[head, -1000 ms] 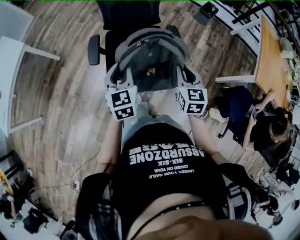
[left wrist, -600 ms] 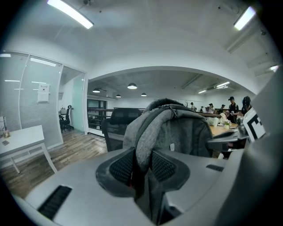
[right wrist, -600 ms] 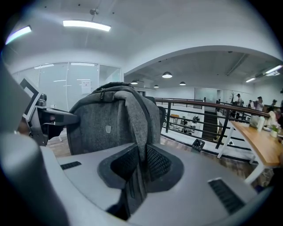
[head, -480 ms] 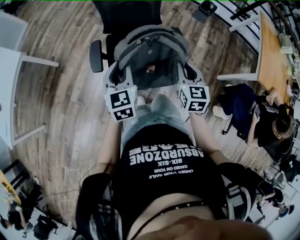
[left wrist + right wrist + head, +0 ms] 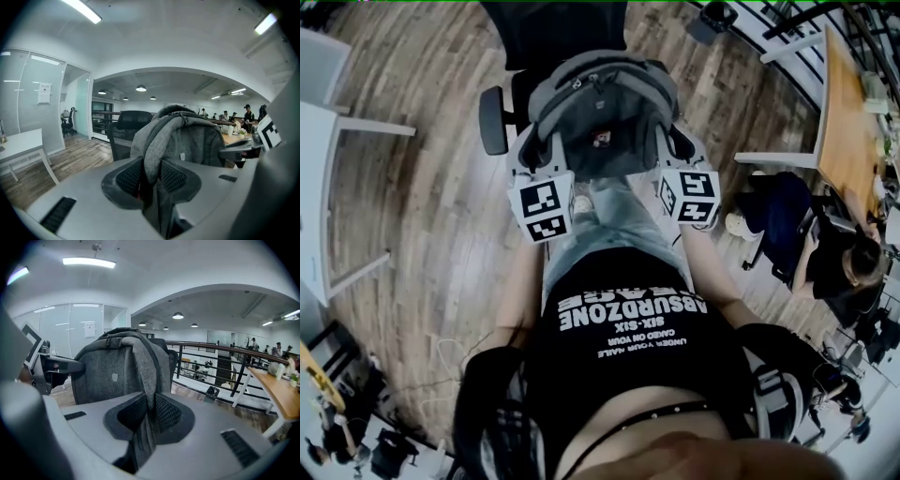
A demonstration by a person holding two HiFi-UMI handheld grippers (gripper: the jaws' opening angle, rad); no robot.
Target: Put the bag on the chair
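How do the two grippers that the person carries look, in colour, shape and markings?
Both the left claw and the right claw have a smooth grey shell with black mesh-textured pads. Each carries a white cube with black square markers. The person wears a black shirt with white lettering.

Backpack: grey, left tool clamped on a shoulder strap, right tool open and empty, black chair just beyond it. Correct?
Not quite. The right tool is not open and empty: the right gripper view shows its jaws shut on a grey shoulder strap of the backpack. The rest holds: the left tool is clamped likewise, and the black chair is just beyond.
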